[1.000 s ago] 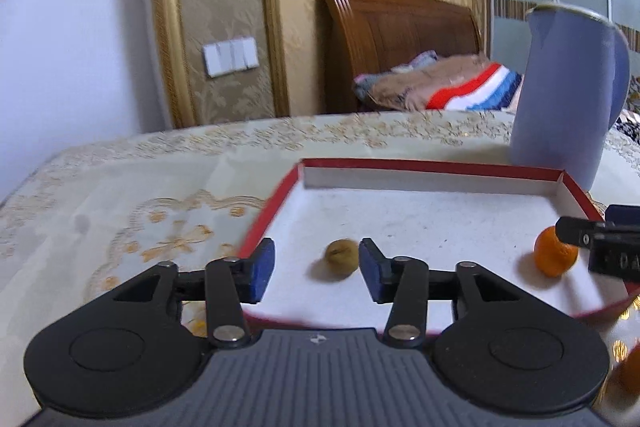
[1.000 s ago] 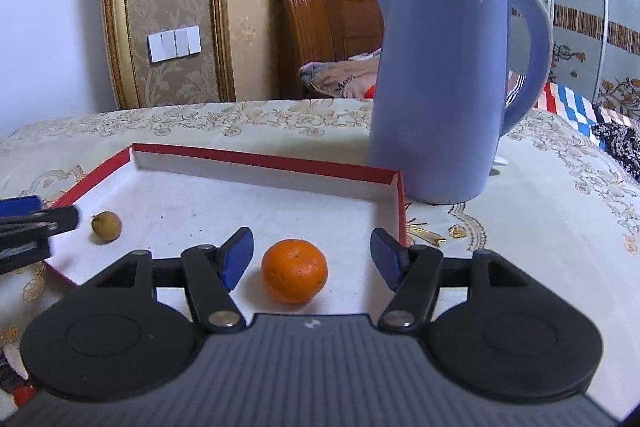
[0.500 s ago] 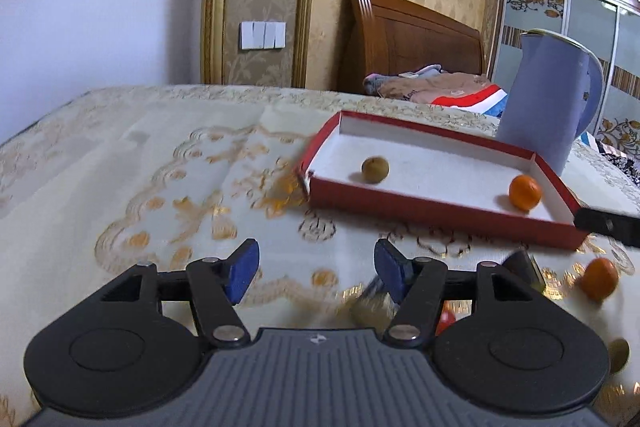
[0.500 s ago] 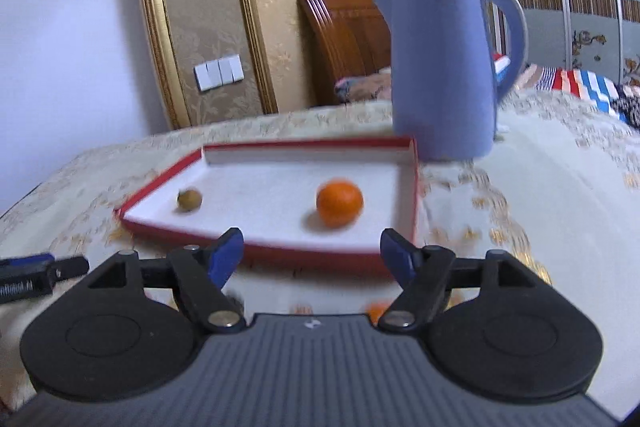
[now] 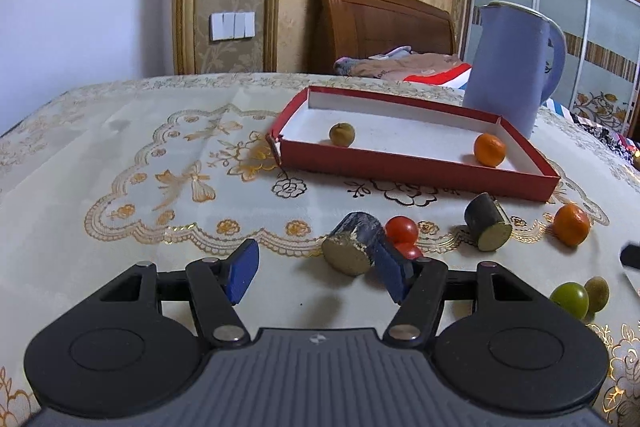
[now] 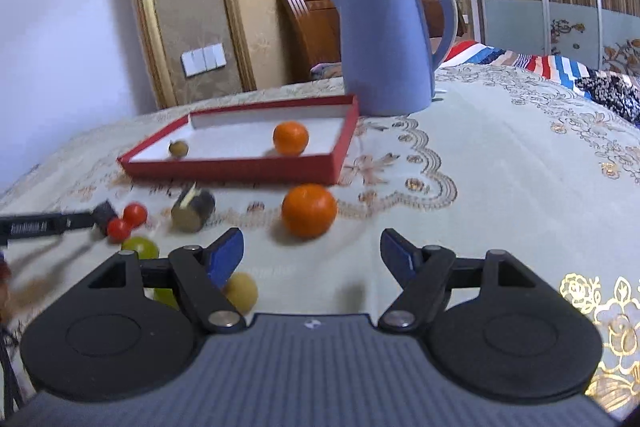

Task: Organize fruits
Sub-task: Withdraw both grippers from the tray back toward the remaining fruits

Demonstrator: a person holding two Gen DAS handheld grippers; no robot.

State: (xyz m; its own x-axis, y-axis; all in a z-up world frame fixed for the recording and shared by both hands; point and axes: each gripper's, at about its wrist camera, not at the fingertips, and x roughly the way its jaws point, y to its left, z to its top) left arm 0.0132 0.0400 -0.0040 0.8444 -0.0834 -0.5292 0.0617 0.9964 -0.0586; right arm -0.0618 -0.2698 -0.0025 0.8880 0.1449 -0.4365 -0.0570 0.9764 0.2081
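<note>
A red tray (image 5: 416, 169) (image 6: 240, 169) holds a small brown fruit (image 5: 341, 134) (image 6: 178, 148) and an orange (image 5: 489, 149) (image 6: 291, 137). In front of it on the cloth lie a second orange (image 5: 571, 224) (image 6: 309, 211), two red tomatoes (image 5: 401, 230) (image 6: 134, 214), two dark cut pieces (image 5: 354, 247) (image 5: 486, 223), a green fruit (image 5: 569, 299) (image 6: 141, 247) and a yellowish fruit (image 6: 241, 291). My left gripper (image 5: 316, 273) is open and empty, just before the near dark piece. My right gripper (image 6: 312, 255) is open and empty, just before the second orange.
A blue kettle (image 5: 514, 67) (image 6: 386, 43) stands behind the tray's right end. The table has an embroidered cream cloth (image 5: 160, 163). A wooden headboard (image 5: 372, 23) and bedding lie beyond. The left gripper's finger (image 6: 44, 225) shows at the right wrist view's left edge.
Both grippers have pulled back from the tray, leaving the brown fruit and the orange inside it. They now sit low over the loose fruit in front of the tray.
</note>
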